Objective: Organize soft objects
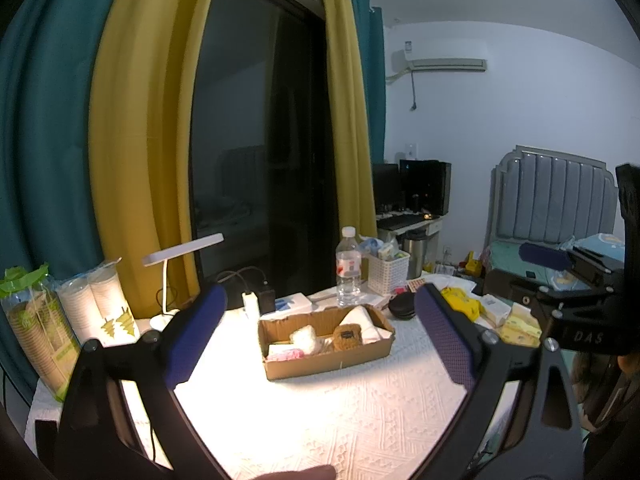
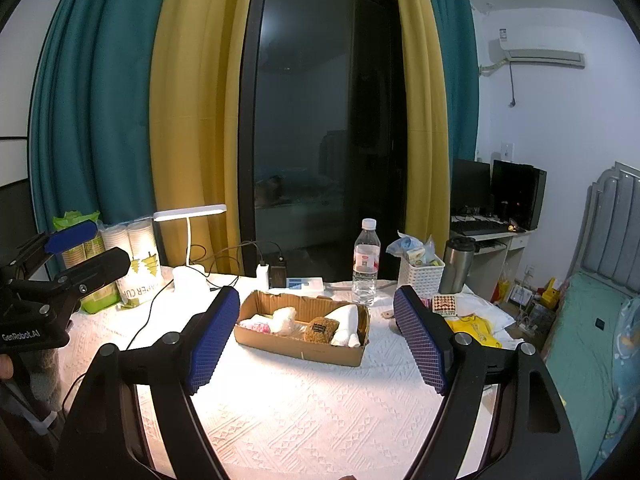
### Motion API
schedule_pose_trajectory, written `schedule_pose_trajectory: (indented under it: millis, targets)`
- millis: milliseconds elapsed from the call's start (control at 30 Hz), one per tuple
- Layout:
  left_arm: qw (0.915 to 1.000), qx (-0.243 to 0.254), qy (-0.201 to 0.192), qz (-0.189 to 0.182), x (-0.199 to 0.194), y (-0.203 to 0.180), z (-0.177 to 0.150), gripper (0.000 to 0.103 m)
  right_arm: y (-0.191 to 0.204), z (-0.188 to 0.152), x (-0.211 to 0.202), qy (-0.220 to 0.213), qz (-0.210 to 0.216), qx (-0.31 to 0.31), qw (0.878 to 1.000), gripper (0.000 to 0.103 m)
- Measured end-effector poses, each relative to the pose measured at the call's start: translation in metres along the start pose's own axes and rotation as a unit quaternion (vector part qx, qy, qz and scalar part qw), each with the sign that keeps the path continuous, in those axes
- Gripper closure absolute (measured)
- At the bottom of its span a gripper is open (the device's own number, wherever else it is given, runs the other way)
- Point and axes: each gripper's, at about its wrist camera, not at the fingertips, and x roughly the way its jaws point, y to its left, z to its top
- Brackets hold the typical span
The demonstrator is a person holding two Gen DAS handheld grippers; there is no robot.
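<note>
The left tool (image 1: 320,320) hangs above the bench with its blue-padded fingers (image 1: 192,340) wide apart and nothing between them. The right tool (image 2: 316,328) is spread the same way, empty, its blue textured pads (image 2: 212,340) framing the shallow brown cardboard tray (image 2: 300,346) on the white embossed bench cover (image 2: 320,412).

The tray holds the soft things: a fluffy cream plush lump (image 2: 285,319), a brown knitted square with a dark label (image 2: 320,330), a rolled white cloth (image 2: 346,320) leaning along the far right side, and a pink-and-white patterned fabric piece (image 2: 256,325) at the left end. All lie inside the tray, touching one another.

Behind the tray stand a clear plastic water bottle (image 2: 365,268) and a white lattice basket (image 2: 420,276); a white desk lamp (image 2: 188,216) lights the bench from the left.

Only the right wrist view shows the steel tumbler (image 2: 456,266) beside the basket. Only the left wrist view shows the black round disc (image 1: 402,304) and yellow patterned packets (image 1: 518,326) right of the tray. Each view catches the other tool at its edge, held level and pointing toward the window.
</note>
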Motion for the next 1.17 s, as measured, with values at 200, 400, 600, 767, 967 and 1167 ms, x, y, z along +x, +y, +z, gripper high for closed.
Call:
schedule_pose_trajectory:
  millis: [200, 400, 600, 767, 967, 1167]
  targets:
    - [1.0, 0.0, 0.0, 0.0, 0.0, -0.0002, 0.0002, 0.006, -0.0001, 0.0004, 0.0003, -0.001, 0.0, 0.0, 1.0, 0.021]
    - [1.0, 0.0, 0.0, -0.001, -0.0011, -0.002, -0.0012, 0.006, -0.0001, 0.0006, 0.0002, -0.001, 0.0, 0.0, 1.0, 0.021]
    - [1.0, 0.001, 0.0, -0.001, -0.0011, -0.0021, -0.0013, 0.006, -0.0006, 0.0004, 0.0011, 0.0, 0.0, 0.0, 1.0, 0.021]
    - [1.0, 0.001, 0.001, -0.001, -0.0014, -0.0028, -0.0017, 0.006, -0.0049, -0.0011, -0.0034, 0.002, -0.002, 0.003, 1.0, 0.021]
    - [1.0, 0.005, 0.002, -0.005, -0.002, -0.0055, -0.004, 0.006, -0.0081, -0.0011, -0.0053, 0.003, -0.002, 0.003, 1.0, 0.021]
    - [0.9998, 0.013, 0.004, -0.015, 0.0018, -0.0081, -0.0059, 0.006, -0.0098, -0.0002, -0.0035, 0.002, 0.001, -0.002, 1.0, 0.021]
